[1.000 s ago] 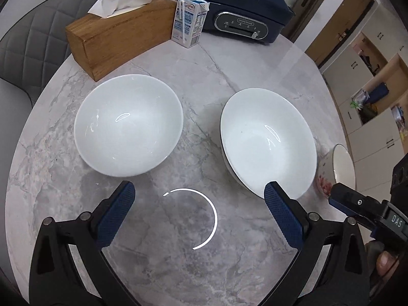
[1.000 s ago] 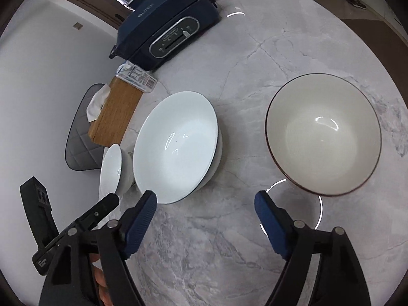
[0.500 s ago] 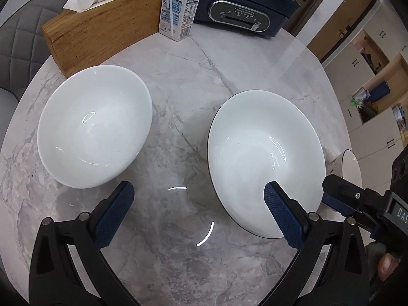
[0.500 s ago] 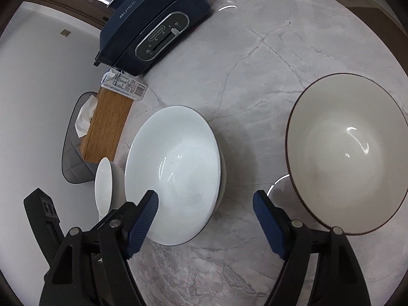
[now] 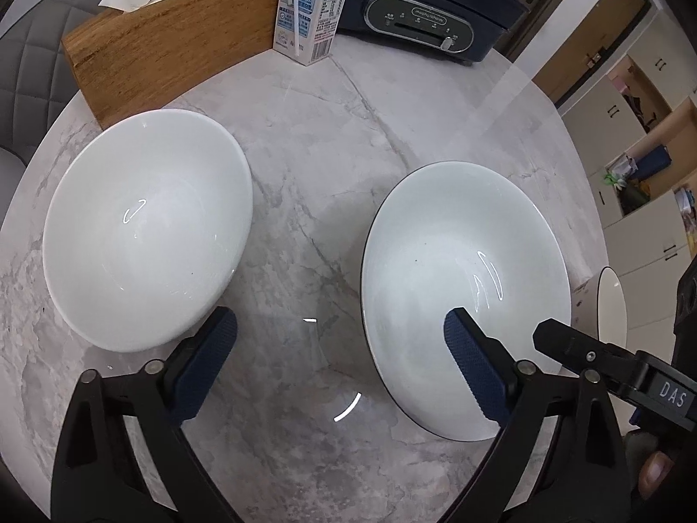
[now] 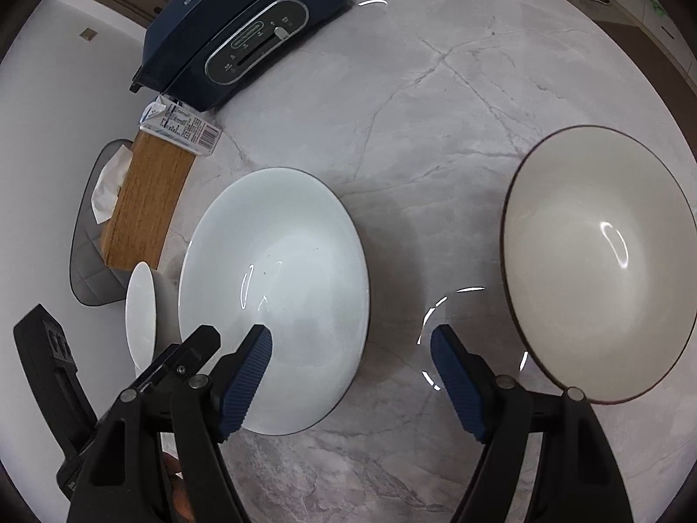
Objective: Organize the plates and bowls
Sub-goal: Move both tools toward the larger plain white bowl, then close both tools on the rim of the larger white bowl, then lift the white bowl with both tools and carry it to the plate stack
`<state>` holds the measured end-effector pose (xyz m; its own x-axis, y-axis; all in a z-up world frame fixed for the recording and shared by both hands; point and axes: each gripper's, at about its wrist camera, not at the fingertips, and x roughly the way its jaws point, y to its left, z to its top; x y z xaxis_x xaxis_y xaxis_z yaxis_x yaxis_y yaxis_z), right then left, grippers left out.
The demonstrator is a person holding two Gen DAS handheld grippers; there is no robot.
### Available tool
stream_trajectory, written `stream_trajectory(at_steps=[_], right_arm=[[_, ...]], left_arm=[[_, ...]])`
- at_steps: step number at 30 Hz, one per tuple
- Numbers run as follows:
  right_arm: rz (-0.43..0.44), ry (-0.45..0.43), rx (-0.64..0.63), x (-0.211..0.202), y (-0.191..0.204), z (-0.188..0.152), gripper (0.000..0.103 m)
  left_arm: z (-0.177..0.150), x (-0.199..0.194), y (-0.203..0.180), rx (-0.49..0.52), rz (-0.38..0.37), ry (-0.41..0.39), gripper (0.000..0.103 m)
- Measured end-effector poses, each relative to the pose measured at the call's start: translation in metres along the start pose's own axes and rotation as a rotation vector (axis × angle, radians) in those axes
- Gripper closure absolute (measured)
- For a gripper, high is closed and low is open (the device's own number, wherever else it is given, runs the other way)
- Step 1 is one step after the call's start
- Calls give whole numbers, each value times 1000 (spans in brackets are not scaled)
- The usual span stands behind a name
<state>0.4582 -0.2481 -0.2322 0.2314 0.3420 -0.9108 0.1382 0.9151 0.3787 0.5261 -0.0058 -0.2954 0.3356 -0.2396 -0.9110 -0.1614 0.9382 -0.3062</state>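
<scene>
Three bowls stand on the round marble table (image 5: pixel 331 139). A plain white bowl (image 5: pixel 148 226) is on the left, a white bowl with a thin dark rim (image 5: pixel 466 270) in the middle, and a beige brown-rimmed bowl (image 6: pixel 601 261) on the right. My left gripper (image 5: pixel 340 348) straddles the middle bowl's left rim: one finger over its inside, the other over bare table. Its jaws are closing, and the pads are clear of the rim. My right gripper (image 6: pixel 348 366) straddles the same bowl's (image 6: pixel 279 287) right rim, open and not touching.
At the table's far side are a wooden tissue box (image 5: pixel 174 43), a small milk carton (image 5: pixel 309 8) and a dark blue appliance (image 5: pixel 427 8). A grey padded chair (image 5: pixel 26 65) stands behind the left edge. Cabinets (image 5: pixel 631 152) lie beyond the right edge.
Both grippers have come forward and lower onto the middle bowl, which now looms larger and sits under one finger of each. The left jaws have narrowed slightly.
</scene>
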Motion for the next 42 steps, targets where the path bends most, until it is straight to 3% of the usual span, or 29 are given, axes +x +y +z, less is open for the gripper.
stream_trajectory(at_steps=[6,7,9,13,14,24,26,31,33,34,35,42], right_arm=[[-78,22,-78,13,15,10,28],[-81,30,-87,15,16,12,32],[-90,42,-104,20,16,13,40],[-70,66,-99,29,8,11,78],[-62,69,-96,30,6,10,81],[17,39,-37,21,-8,16,81],[32,40,-4,21,-11,19,65],[33,27,26,25,-16,20,63],[42,33,28,28,-16,19,77],[49,38,27,29,-16,19,86],[44,39,24,29,-15,18,89],[52,49,13,29,-14,15,89]], left_arm=[[1,6,-5,27,-12,34,55],[1,6,-7,35,-15,36,58],[1,7,-9,51,-23,41,77],[1,7,-11,70,-48,38,83],[2,6,-12,75,-53,35,83],[7,16,-11,77,-110,68,86],[11,19,-8,63,-112,68,86],[17,19,5,-23,-152,61,86],[17,25,7,-44,-167,83,86],[16,28,9,-61,-175,92,90],[15,31,12,-81,-180,102,93],[13,30,9,-77,-162,99,98]])
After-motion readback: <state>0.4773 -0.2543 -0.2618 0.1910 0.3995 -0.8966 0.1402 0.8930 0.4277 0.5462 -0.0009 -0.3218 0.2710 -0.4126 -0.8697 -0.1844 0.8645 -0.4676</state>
